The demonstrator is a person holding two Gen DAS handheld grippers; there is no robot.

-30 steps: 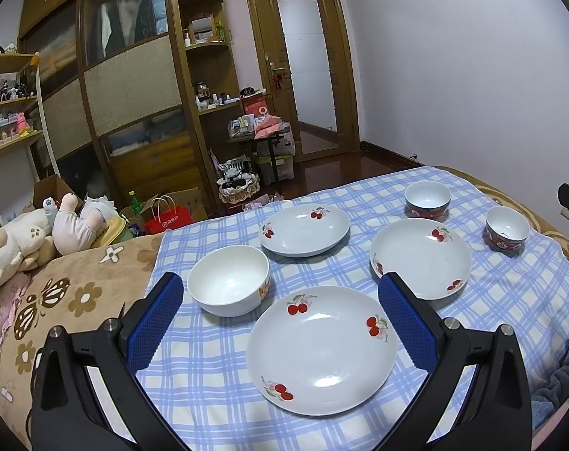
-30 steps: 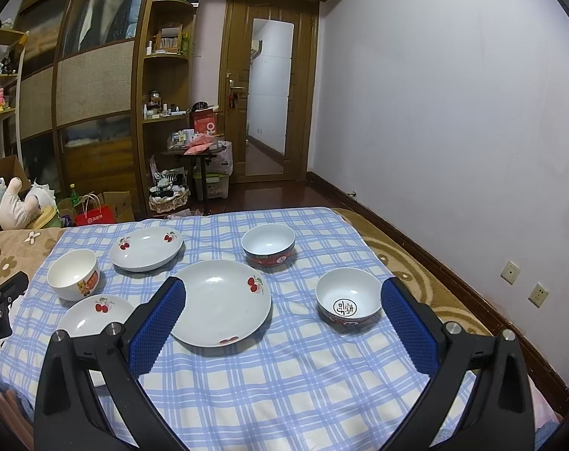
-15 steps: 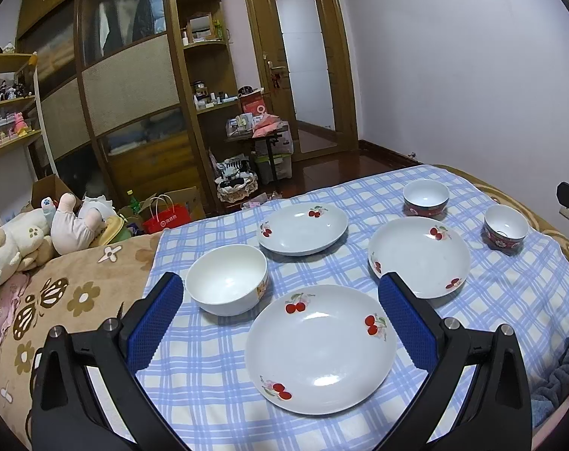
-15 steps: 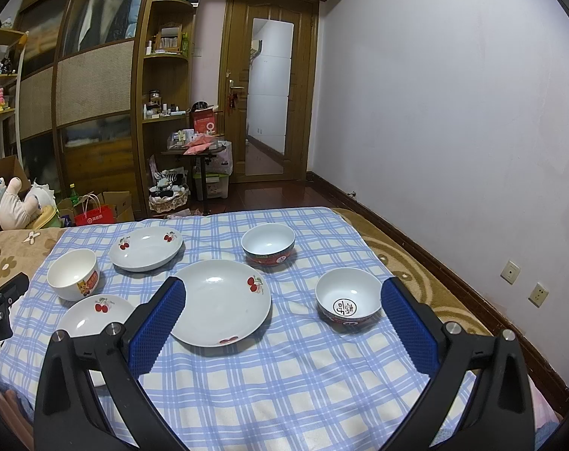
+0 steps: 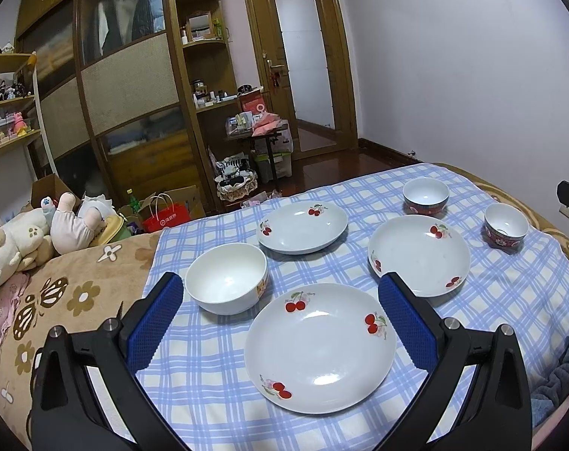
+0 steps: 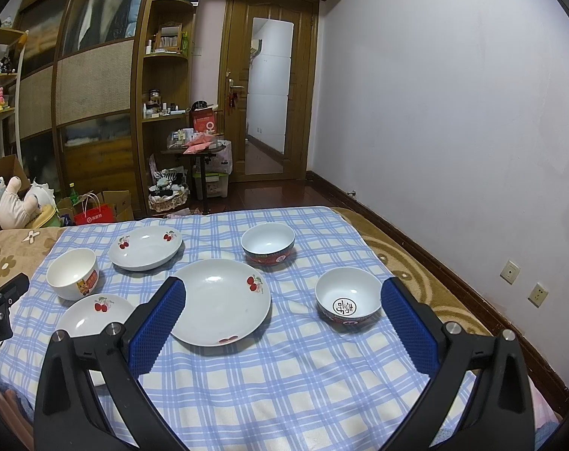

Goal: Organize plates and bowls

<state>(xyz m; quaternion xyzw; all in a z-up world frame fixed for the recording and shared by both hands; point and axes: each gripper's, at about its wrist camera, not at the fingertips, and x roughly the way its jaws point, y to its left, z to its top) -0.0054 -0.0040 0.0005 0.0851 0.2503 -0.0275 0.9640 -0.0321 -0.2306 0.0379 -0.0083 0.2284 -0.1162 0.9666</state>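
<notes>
Nothing moved, bowls [image 6: 268, 242] and plates [image 5: 320, 347] empty

the blue checked cloth [image 6: 284, 383] lies bare along its near edge, room to come in low. further in, dishes crowd it: the middle plate [image 6: 218, 300] sits between the near cherry plate [image 5: 320, 347] and the symbol bowl [image 6: 348, 298], with narrow strips of cloth between them. the white bowl [image 5: 226, 278] blocks the left side.

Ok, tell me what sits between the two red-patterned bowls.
Nothing: only bare checked cloth separates the far bowl from the near bowl, seen from the right wrist.
</notes>
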